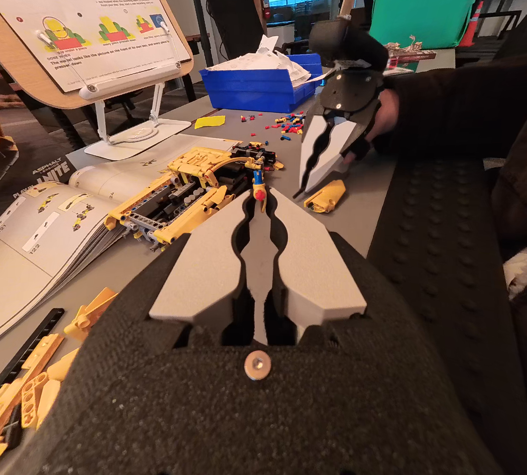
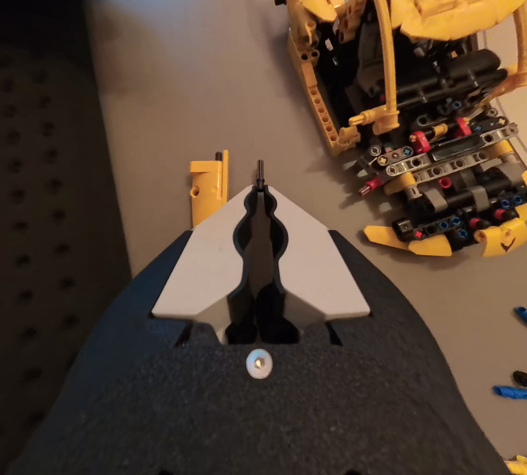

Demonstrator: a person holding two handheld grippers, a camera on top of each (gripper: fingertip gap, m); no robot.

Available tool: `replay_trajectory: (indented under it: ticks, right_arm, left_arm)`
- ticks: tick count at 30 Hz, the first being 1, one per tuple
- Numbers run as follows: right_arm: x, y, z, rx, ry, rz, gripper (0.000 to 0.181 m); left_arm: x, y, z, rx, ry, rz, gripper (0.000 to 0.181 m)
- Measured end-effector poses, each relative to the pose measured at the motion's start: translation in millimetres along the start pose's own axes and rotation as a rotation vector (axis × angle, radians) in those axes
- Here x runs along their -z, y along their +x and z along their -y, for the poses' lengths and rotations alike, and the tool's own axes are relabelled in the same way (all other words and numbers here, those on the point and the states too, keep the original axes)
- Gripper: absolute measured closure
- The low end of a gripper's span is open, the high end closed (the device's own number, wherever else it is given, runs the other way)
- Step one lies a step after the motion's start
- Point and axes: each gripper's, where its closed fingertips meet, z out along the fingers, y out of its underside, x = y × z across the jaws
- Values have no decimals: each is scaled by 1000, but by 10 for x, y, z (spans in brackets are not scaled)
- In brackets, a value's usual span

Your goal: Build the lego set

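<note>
In the left wrist view, your left gripper pinches a small yellow, red and blue piece, held just right of the yellow model on the grey table.

In the right wrist view, your right gripper clamps a black pin, beside a yellow panel lying to its left; the model sits far right.

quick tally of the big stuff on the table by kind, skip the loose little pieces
grippers: 2, left gripper, right gripper
partly built yellow model: 1
open instruction booklet: 1
blue bin: 1
document stand: 1
total: 6
</note>
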Motion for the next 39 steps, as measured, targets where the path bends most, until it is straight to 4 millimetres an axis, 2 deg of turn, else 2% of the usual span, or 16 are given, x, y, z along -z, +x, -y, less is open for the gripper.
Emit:
replay_trajectory:
  ticks: [8, 20, 23, 24, 26, 29, 32, 34, 39]
  right_arm:
    - [-15, -18, -81, 39, -81, 64, 176]
    - [-100, -3, 6, 153, 35, -16, 177]
    - [-102, 15, 27, 140, -7, -22, 178]
    - [-82, -18, 132, 145, 25, -22, 178]
    - [-9, -224, 469, 170, 104, 32, 178]
    - [-28, -457, 827, 206, 86, 56, 178]
    - [-98, -547, 918, 139, -17, 88, 178]
    - [-140, -473, 911, 148, -68, 41, 178]
    - [-239, -497, 803, 136, -155, 73, 178]
  left_arm:
    - [-10, 11, -10, -5, -4, -3, 175]
    - [-36, 44, -33, -28, -18, -8, 175]
    - [-58, 25, -82, -65, -47, 14, 175]
    - [-69, 14, -113, -92, -66, 28, 175]
    - [-98, 50, -170, -164, -102, 32, 175]
    - [-152, 81, -294, -330, -180, 67, 175]
    - [-203, 124, -462, -589, -283, 112, 175]
    - [-229, 181, -555, -694, -330, 109, 175]
    - [-244, 210, -592, -763, -353, 115, 175]
